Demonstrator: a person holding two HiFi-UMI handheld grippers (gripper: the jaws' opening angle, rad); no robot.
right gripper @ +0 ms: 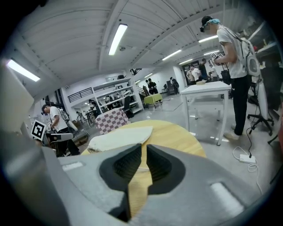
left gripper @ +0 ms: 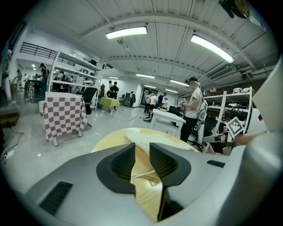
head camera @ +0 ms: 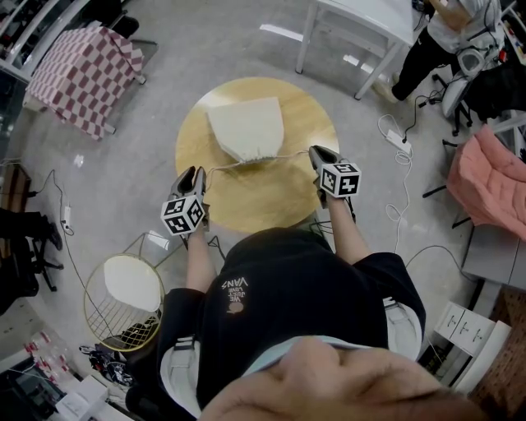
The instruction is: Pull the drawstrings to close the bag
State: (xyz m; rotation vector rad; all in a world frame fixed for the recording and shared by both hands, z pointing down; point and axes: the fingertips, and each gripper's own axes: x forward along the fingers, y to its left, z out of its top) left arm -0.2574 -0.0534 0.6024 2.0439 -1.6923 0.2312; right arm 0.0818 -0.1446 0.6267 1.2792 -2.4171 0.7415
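Observation:
A cream cloth bag (head camera: 246, 126) lies on the round wooden table (head camera: 279, 201), its gathered mouth toward me. A thin drawstring (head camera: 226, 165) runs from the mouth out to each side, nearly straight. My left gripper (head camera: 197, 173) is at the table's left edge, shut on the left end of the cord. My right gripper (head camera: 316, 152) holds the right end at the table's right side. In the left gripper view the cord (left gripper: 143, 174) passes between the close-set pads (left gripper: 121, 163), with the bag (left gripper: 150, 137) beyond. In the right gripper view the cord (right gripper: 140, 169) sits between the narrow jaws, the bag (right gripper: 119, 137) ahead on the left.
A wire basket (head camera: 123, 296) with a pale lining stands on the floor at my left. A checked-cloth table (head camera: 86, 70) is far left, a white table (head camera: 362, 20) far right with a person (head camera: 448, 33) beside it. Cables (head camera: 399, 140) trail on the floor right of the round table.

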